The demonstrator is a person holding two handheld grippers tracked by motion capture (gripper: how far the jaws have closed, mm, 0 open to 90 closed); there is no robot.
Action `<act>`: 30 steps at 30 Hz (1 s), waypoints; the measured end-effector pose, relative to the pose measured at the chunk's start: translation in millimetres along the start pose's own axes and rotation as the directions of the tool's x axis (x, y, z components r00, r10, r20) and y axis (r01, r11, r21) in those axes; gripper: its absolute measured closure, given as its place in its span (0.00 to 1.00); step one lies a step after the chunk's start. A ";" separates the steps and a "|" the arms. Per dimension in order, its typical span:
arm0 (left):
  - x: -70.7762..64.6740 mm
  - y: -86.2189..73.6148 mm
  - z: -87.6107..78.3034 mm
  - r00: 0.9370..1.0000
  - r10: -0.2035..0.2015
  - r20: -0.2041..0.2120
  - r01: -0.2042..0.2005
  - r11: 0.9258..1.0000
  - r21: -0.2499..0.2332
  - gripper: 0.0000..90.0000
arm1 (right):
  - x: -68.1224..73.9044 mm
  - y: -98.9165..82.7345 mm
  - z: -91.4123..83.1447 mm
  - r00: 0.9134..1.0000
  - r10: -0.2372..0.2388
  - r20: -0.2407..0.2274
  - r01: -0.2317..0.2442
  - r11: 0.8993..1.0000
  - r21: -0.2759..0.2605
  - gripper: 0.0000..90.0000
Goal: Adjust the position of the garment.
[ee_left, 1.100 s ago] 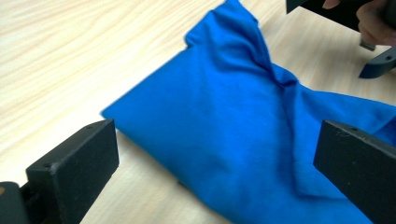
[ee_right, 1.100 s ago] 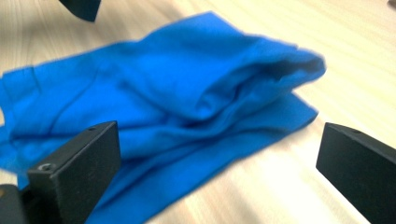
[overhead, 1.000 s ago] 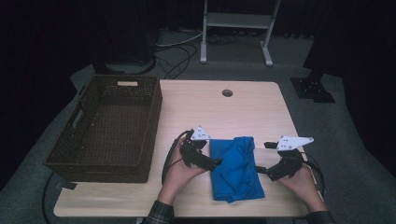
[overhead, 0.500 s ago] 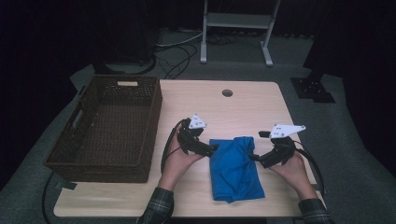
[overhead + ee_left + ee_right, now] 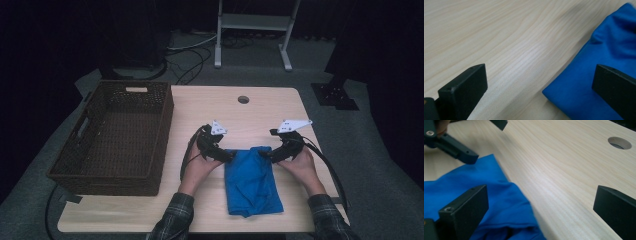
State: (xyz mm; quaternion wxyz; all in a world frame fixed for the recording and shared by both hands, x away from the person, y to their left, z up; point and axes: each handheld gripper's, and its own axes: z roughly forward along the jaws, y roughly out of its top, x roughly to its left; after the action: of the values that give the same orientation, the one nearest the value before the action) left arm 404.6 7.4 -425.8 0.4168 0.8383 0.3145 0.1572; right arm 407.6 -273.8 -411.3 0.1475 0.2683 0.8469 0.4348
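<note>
A folded blue cloth (image 5: 250,181) lies on the desk (image 5: 260,112) at the near middle, its far edge between the two grippers. The left gripper (image 5: 226,155) sits at the cloth's 11 o'clock corner, jaws spread wide (in its own view one jaw stands over bare wood, the other over the cloth (image 5: 596,75)). The right gripper (image 5: 266,155) sits at the cloth's 1 o'clock corner, also spread, one jaw over the cloth (image 5: 474,192) and the other over wood; whether either touches the cloth cannot be told. A wicker basket (image 5: 75,165) stands at 9 o'clock from the cloth, well apart. A round hole (image 5: 243,99) lies at 12 o'clock.
</note>
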 end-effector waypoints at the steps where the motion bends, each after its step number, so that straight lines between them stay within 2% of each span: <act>1: 0.5 -1.1 2.4 1.000 0.001 -0.006 -0.001 1.000 0.006 0.00 | -2.1 -1.0 2.3 1.000 0.003 0.003 -0.003 1.000 0.004 0.00; 6: 3.4 -4.8 8.1 0.999 0.006 -0.045 -0.004 0.999 0.034 0.00 | -8.1 -5.9 10.3 0.999 0.005 0.032 -0.006 0.999 0.035 0.00; 7: 3.9 -5.9 9.6 0.998 0.007 -0.059 -0.004 0.999 0.046 0.00 | -10.2 -9.0 14.9 0.999 -0.005 0.046 0.003 0.998 0.059 0.00; 10: 3.5 -7.2 13.2 0.996 0.031 -0.080 -0.025 0.996 0.080 0.00 | -12.8 -16.0 20.1 0.998 -0.016 0.064 0.010 0.995 0.102 0.00; 13: 1.3 -7.3 15.7 0.994 0.062 -0.091 -0.054 0.994 0.096 0.00 | -16.8 -20.9 19.5 0.997 -0.008 0.070 0.000 0.993 0.119 0.00; 16: 1.5 -7.2 14.9 0.993 0.063 -0.103 -0.052 0.993 0.103 0.00 | -20.2 -24.6 14.1 0.996 -0.019 0.087 0.009 0.994 0.113 0.00; 18: 2.9 -8.0 15.1 0.993 0.053 -0.107 -0.042 0.994 0.098 0.00 | -24.5 -29.5 10.9 0.994 -0.011 0.106 -0.004 0.991 0.136 0.00; 20: 4.4 -8.4 15.3 0.992 0.048 -0.115 -0.037 0.995 0.095 0.00 | -28.4 -34.3 9.4 0.995 0.015 0.097 -0.028 0.991 0.129 0.00; 24: 5.9 -7.8 15.1 0.989 0.053 -0.140 -0.040 0.994 0.097 0.00 | -27.3 -34.1 8.9 0.995 0.003 0.104 -0.017 0.991 0.135 0.00; 26: 6.3 -7.6 15.3 0.988 0.045 -0.145 -0.031 0.995 0.097 0.00 | -29.0 -35.1 7.7 0.995 0.019 0.101 -0.033 0.990 0.136 0.00; 29: 6.4 -7.3 14.6 0.986 0.040 -0.159 -0.024 0.994 0.106 0.00 | -28.8 -35.0 8.3 0.994 0.019 0.107 -0.034 0.990 0.134 0.00; 30: 5.6 -7.6 13.3 0.988 0.033 -0.153 -0.017 0.995 0.102 0.01 | -28.7 -34.9 8.4 0.994 0.020 0.108 -0.034 0.991 0.133 0.00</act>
State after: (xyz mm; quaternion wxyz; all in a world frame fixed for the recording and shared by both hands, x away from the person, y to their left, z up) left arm 412.8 6.5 -439.9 0.3464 0.8473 0.3428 0.2110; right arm 423.6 -301.7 -444.2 0.1681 0.3118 0.8615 0.3637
